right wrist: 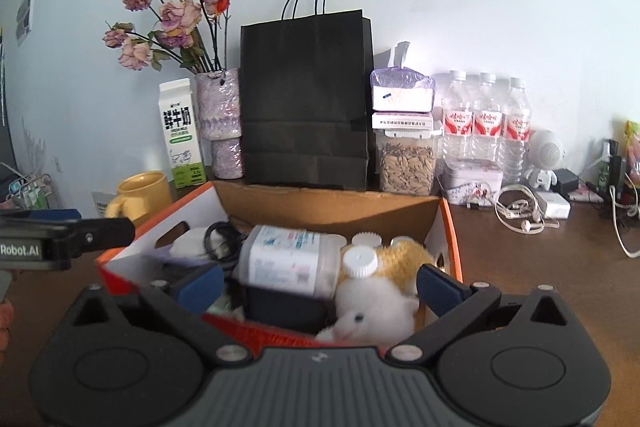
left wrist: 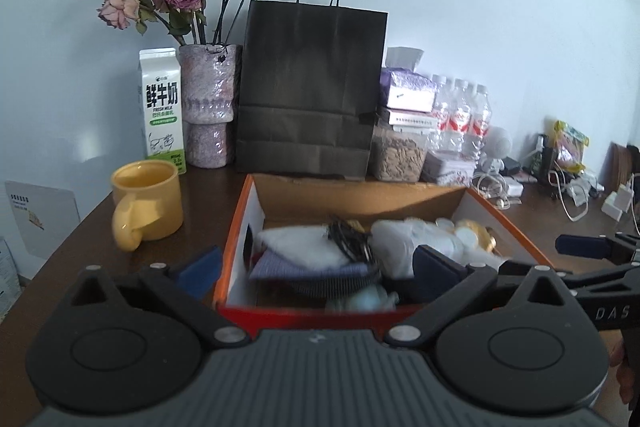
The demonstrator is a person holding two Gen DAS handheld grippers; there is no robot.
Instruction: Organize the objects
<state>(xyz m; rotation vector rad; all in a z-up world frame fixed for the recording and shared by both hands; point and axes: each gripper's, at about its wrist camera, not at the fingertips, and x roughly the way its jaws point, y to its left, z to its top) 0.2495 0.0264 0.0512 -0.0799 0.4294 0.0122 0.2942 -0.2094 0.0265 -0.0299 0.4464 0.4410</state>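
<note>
Both grippers face an orange-edged cardboard box (left wrist: 400, 195) on the brown counter (left wrist: 80, 239); left gripper (left wrist: 316, 269) jaws wide, nothing between the pads; right gripper (right wrist: 320, 283) jaws wide too, empty, straddling the box's near wall.

Box contents ahead of the jaws: a white plastic bottle (right wrist: 288, 259) lying on its side, a plush toy (right wrist: 384, 291) white and tan just in front of the right pad, a black cable coil (left wrist: 350, 239), folded blue cloth (left wrist: 304, 267), smaller white caps (right wrist: 366, 239) behind the plush toy; the load looks heaped, not seated.

Outside the box: yellow mug (left wrist: 146, 205) just beyond the left gripper's left pad; milk carton (left wrist: 162, 107) and vase of dried roses (left wrist: 208, 107) behind it; black paper bag (left wrist: 312, 87) upright behind the box; water bottles (right wrist: 486, 119) and earphones (right wrist: 516, 215) well off to the right.

Risks, as I judge them:
- left pad swinging outward could clip the mug and push it toward the counter edge;
- closing on the bottle's round side could let it roll or squirt free;
- cable coil may snag a pad and drag the cloth out;
- pushing the box back could topple the bag or vase;
- the two grippers sit close side by side; collision possible.
</note>
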